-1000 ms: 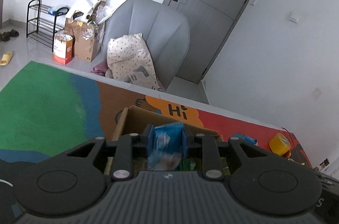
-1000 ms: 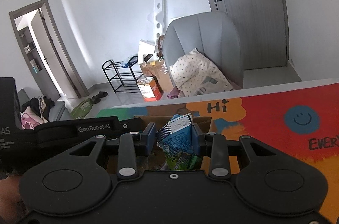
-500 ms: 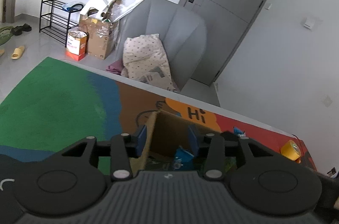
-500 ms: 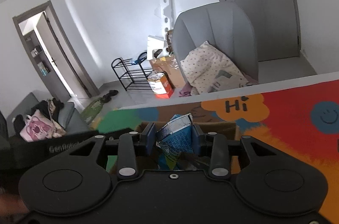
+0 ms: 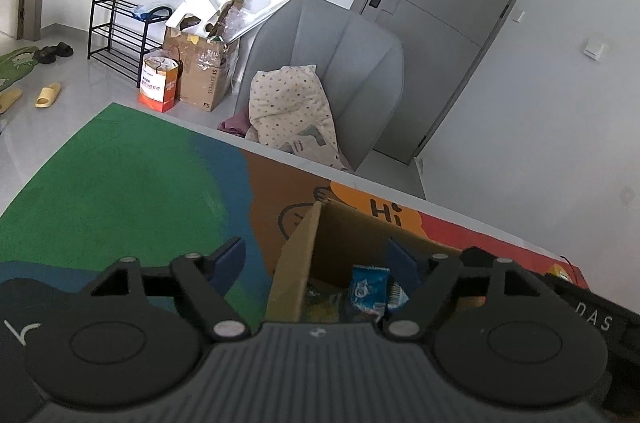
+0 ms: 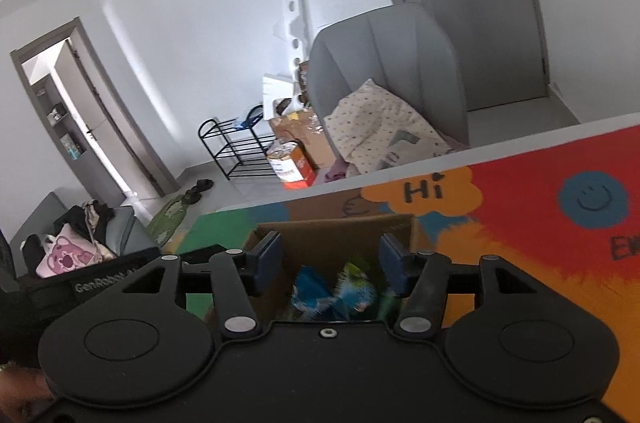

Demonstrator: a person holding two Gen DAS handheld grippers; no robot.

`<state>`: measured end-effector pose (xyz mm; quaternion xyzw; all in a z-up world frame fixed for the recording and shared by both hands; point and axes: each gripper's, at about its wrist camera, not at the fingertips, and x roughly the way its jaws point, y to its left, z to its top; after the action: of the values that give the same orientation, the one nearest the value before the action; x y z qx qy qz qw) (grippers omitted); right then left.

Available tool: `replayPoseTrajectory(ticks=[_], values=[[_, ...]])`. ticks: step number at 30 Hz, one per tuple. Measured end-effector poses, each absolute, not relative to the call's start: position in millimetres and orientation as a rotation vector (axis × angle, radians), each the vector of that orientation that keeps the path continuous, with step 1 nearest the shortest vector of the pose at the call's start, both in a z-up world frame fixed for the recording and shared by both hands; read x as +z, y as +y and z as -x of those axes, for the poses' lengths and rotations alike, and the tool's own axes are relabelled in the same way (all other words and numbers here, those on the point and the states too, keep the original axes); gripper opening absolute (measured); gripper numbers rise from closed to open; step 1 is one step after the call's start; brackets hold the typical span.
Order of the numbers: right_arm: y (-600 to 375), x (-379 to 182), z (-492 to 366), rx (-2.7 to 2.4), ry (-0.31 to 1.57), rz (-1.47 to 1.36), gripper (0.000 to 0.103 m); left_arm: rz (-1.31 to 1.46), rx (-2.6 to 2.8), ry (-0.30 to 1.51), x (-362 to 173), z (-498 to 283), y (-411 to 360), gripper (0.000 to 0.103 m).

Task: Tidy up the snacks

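Observation:
An open cardboard box (image 5: 304, 255) stands on the colourful mat; it also shows in the right wrist view (image 6: 340, 235). Several snack packets lie inside, among them a blue packet (image 5: 368, 289) and blue and green packets (image 6: 332, 293). My left gripper (image 5: 316, 263) is open and empty, straddling the box's left wall. My right gripper (image 6: 330, 257) is open and empty just above the box's opening, with the packets below it.
The mat (image 5: 120, 183) is green at the left, red and orange at the right (image 6: 540, 183). The right gripper's body (image 5: 592, 319) is close on the right. Beyond the table edge stand a grey armchair (image 5: 332, 71), cardboard boxes and a shoe rack.
Both grippers let go of their blue packets, which dropped into the box. The left opened first and shifted left; the right opened in the last half second.

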<state>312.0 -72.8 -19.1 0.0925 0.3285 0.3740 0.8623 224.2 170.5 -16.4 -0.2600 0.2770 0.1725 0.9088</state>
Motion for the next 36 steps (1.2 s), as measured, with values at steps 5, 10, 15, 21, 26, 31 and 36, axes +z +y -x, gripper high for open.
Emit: replayPoseTrajectory(ticks=[5, 10, 15, 21, 26, 31, 36], values=[[-91.2, -18.1, -303.6, 0.751, 0.684, -0.192, 0.065, 0.52, 0.357, 0.567, -12.4, -217.8, 159.9, 0.087], [-112.0, -15.8, -296.2, 0.723, 0.675, -0.202, 0.071, 0.491, 0.344, 0.588, -9.1, -215.6, 145.0, 0.091], [-131.6, -11.1, -285.3, 0.695, 0.65, -0.197, 0.082, 0.444, 0.316, 0.603, -5.0, -213.0, 126.6, 0.096], [-151.6, -7.8, -274.4, 0.662, 0.626, -0.207, 0.094, 0.391, 0.266, 0.624, -2.1, -205.5, 103.1, 0.096], [-167.2, -8.9, -266.2, 0.628, 0.619, -0.211, 0.099, 0.34, 0.248, 0.641, -0.5, -198.1, 84.9, 0.1], [-179.3, -10.4, -256.3, 0.595, 0.611, -0.201, 0.103, 0.302, 0.239, 0.653, 1.5, -189.7, 72.4, 0.103], [-189.3, -8.6, -244.2, 0.578, 0.603, -0.191, 0.103, 0.28, 0.224, 0.667, 3.9, -180.4, 63.6, 0.103]])
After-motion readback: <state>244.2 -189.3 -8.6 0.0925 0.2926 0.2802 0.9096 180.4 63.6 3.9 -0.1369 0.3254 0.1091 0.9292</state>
